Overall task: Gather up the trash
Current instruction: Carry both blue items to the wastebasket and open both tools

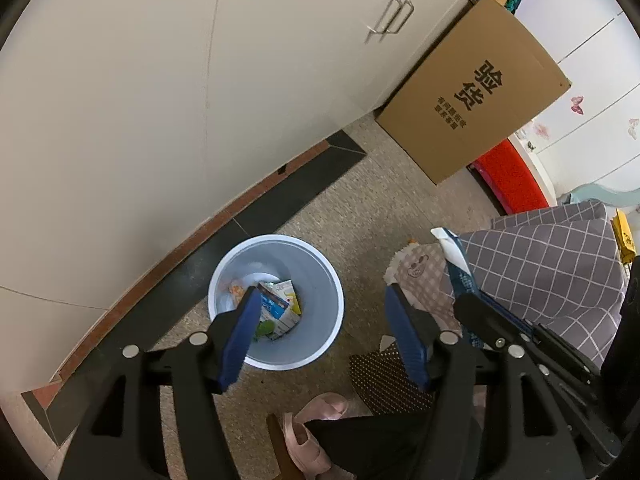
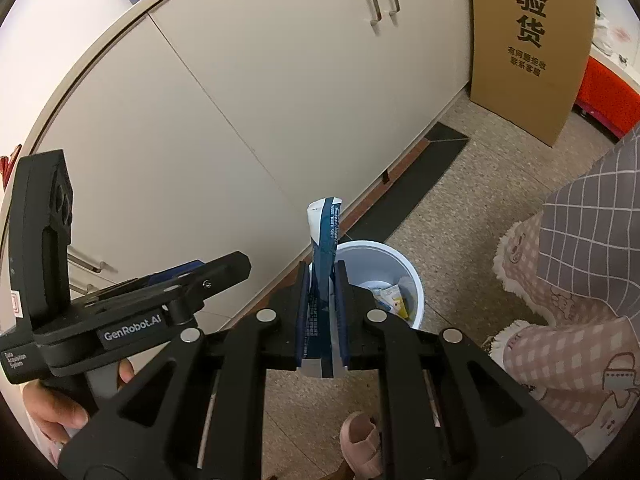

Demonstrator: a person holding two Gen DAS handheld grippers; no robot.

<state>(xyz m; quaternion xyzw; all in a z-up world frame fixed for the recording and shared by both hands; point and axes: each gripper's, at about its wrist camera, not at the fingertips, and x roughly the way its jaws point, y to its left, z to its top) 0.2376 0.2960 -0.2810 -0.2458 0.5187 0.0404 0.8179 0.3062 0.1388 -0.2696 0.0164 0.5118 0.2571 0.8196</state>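
A pale blue waste bin (image 1: 316, 332) stands on the floor by the cabinet's base. Inside it lie a drink carton (image 1: 280, 312) and other scraps. My left gripper (image 1: 320, 290) hangs open above the bin, its blue fingers (image 1: 240, 332) spread wide with nothing between them. My right gripper (image 2: 322, 268) is shut on a blue and white wrapper (image 2: 325, 236) that sticks up past the fingertips. It is held just left of and above the bin (image 2: 376, 245). In the left wrist view the wrapper (image 1: 450, 252) shows to the right of the bin.
White cabinet doors (image 1: 160, 80) rise behind the bin. A large cardboard box (image 1: 472, 92) leans at the cabinet's end, a red object (image 1: 508, 176) beside it. Grey checked bedding (image 1: 552, 264) and a plaid mat (image 1: 420, 280) lie to the right. A pink slipper (image 1: 316, 432) is below.
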